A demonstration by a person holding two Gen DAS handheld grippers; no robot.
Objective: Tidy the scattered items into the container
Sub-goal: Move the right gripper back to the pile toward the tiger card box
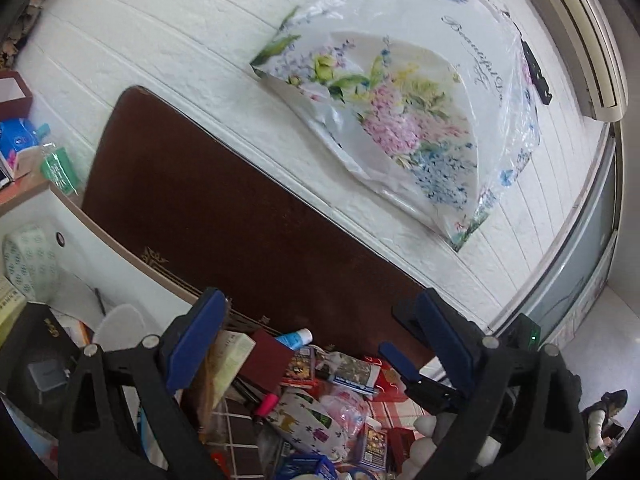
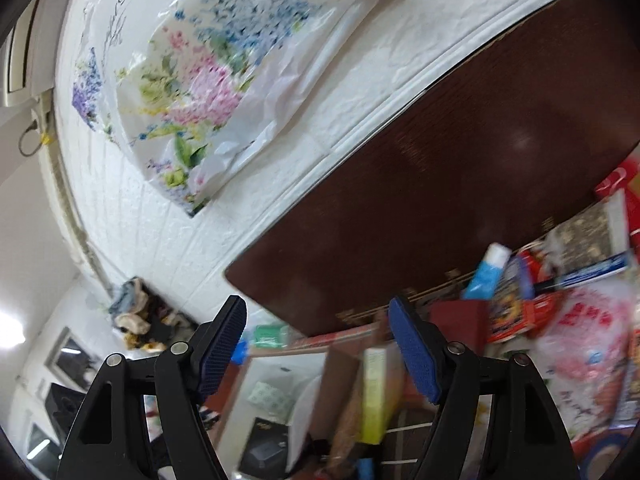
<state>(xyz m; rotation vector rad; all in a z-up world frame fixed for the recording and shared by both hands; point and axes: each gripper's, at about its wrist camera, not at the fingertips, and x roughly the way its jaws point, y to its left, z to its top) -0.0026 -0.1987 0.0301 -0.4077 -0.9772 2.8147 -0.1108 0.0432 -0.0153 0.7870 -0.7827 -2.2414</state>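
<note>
My left gripper (image 1: 316,344) is open and empty, held above a heap of scattered items: a blue-and-white tube (image 1: 295,337), a dark red box (image 1: 267,358), a pink marker (image 1: 266,405) and a patterned pouch (image 1: 308,424). The other gripper's blue pads (image 1: 400,362) show at the right. My right gripper (image 2: 318,346) is open and empty. Beyond it lie the tube (image 2: 486,270), a red box (image 2: 460,320), a yellow-green box (image 2: 376,392) and a pink plastic bag (image 2: 592,332). I cannot tell which thing is the container. The right wrist view is blurred.
A dark brown headboard (image 1: 224,216) stands against the white panelled wall (image 1: 160,24). A floral plastic bag (image 1: 400,100) hangs on the wall. A white shelf unit (image 1: 60,216) with tissue packs is at the left. A black box (image 2: 264,448) lies low.
</note>
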